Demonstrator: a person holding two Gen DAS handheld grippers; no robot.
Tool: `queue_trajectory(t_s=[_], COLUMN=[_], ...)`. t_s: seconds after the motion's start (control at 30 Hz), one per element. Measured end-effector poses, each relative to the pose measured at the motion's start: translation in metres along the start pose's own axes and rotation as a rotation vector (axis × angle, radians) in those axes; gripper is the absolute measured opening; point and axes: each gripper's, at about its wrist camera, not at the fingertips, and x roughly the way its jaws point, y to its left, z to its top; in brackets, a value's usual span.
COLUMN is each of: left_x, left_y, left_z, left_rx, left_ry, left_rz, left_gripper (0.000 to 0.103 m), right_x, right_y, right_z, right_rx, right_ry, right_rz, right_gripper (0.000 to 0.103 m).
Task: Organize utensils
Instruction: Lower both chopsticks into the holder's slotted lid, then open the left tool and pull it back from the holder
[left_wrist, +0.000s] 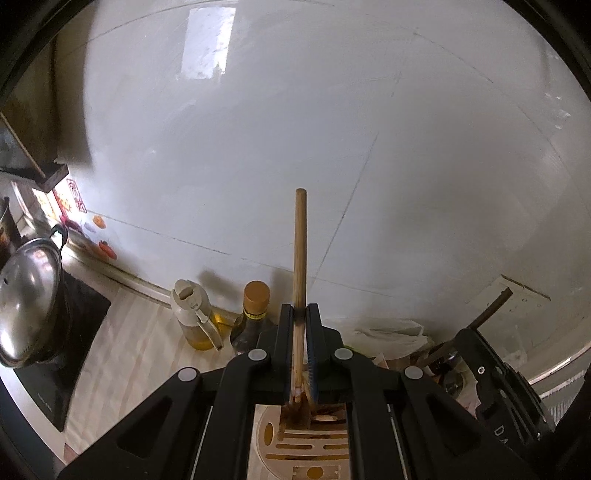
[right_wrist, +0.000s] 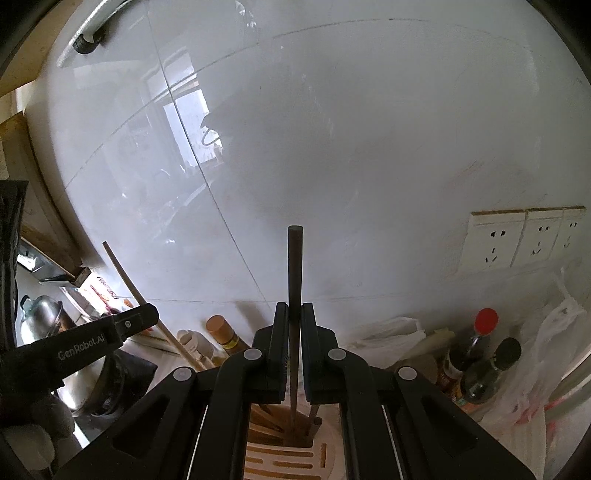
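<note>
My left gripper is shut on a light wooden chopstick that stands upright, its lower end over the slotted utensil holder below the jaws. My right gripper is shut on a dark chopstick, also upright, its lower end down in the holder's compartment among other wooden sticks. The left gripper with its light chopstick shows at the left of the right wrist view. The right gripper's body and its dark stick show at the right of the left wrist view.
A white tiled wall is close ahead. An oil jug and a brown-capped bottle stand against it. A steel pot sits on a black cooktop at left. Sauce bottles, plastic bags and wall sockets are at right.
</note>
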Motion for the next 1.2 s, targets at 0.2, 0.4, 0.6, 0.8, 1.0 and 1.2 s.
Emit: queue_trajectory(t_s=[0.2, 0.4, 0.6, 0.8, 1.0, 1.2], left_x=[0.008, 0.017, 0.016, -0.006, -0.024, -0.026], left_y=[0.009, 0.013, 0.015, 0.025, 0.044, 0.049], left_z=[-0.001, -0.003, -0.007, -0.013, -0.039, -0.080], left_rx=[-0.035, -0.043, -0.041, 0.013, 0.056, 0.113], left_ry=[0.026, 0.063, 0.112, 0.054, -0.014, -0.025], left_rz=[-0.010, -0.042, -0.085, -0.022, 0.081, 0.178], left_gripper=[0.004, 0.004, 0.006, 0.078, 0.101, 0.103], right_x=[0.007, 0.014, 0.024, 0.016, -0.010, -0.039], right_y=[-0.001, -0.003, -0.001, -0.008, -0.011, -0.002], right_z=[-0.004, -0.008, -0.016, -0.028, -0.042, -0.073], right_rx=[0.014, 0.022, 0.019, 0.029, -0.007, -0.088], right_ry=[0.019, 0.048, 0.115, 0.150, 0.137, 0.104], right_rz=[0.006, 0.016, 0.067, 0.077, 0.045, -0.048], right_gripper=[0.006, 0.006, 0.007, 0.042, 0.064, 0.089])
